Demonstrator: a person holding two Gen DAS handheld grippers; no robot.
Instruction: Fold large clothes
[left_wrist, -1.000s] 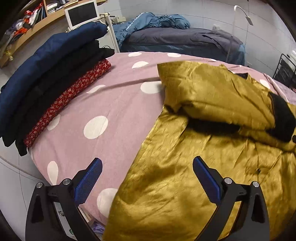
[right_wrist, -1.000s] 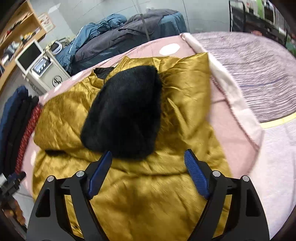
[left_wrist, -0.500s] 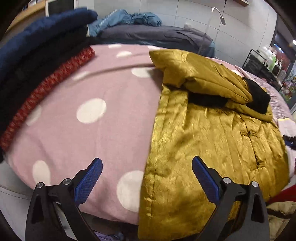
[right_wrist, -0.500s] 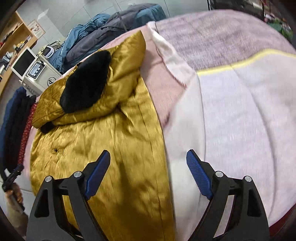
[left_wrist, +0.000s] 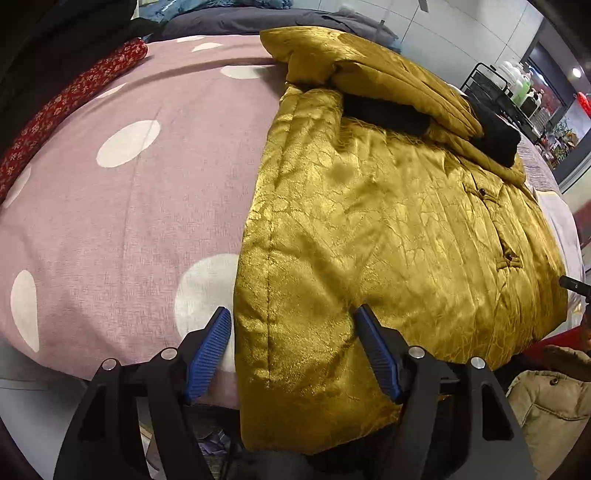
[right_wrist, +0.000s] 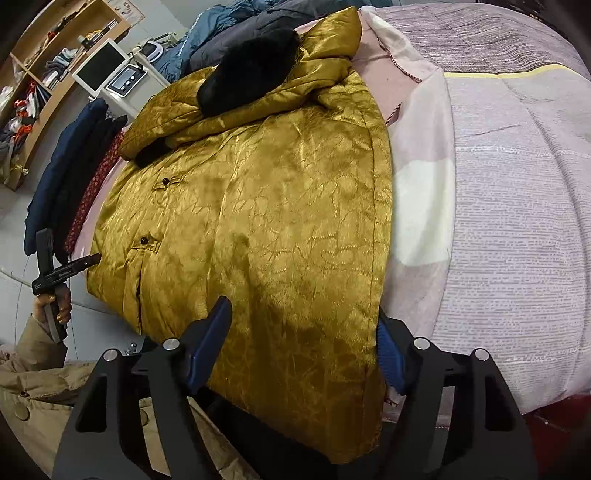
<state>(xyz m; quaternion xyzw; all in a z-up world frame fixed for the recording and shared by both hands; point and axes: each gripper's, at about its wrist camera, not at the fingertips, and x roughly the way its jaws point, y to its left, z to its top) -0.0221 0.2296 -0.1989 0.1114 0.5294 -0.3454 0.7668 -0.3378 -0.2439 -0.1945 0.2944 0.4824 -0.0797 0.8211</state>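
Gold jacket (left_wrist: 388, 229) (glossy, crinkled), black-trimmed

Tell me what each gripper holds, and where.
Left gripper and right gripper each straddle a bottom hem corner of the gold jacket; jaws have just been closing, firm grip cannot be told.

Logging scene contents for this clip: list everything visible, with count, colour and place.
jacket: 1, gold with black fur trim, flat on the bed
polka-dot cover: 1, pink with white dots, under the jacket
striped blanket: 1, lilac, beside the jacket
folded clothes: 1 stack, navy, black, red floral, bed edge
monitor: 1, white, by the shelves
left gripper: black with blue pads, astride the jacket's hem corner, closing
right gripper: same, astride the other corner, closing
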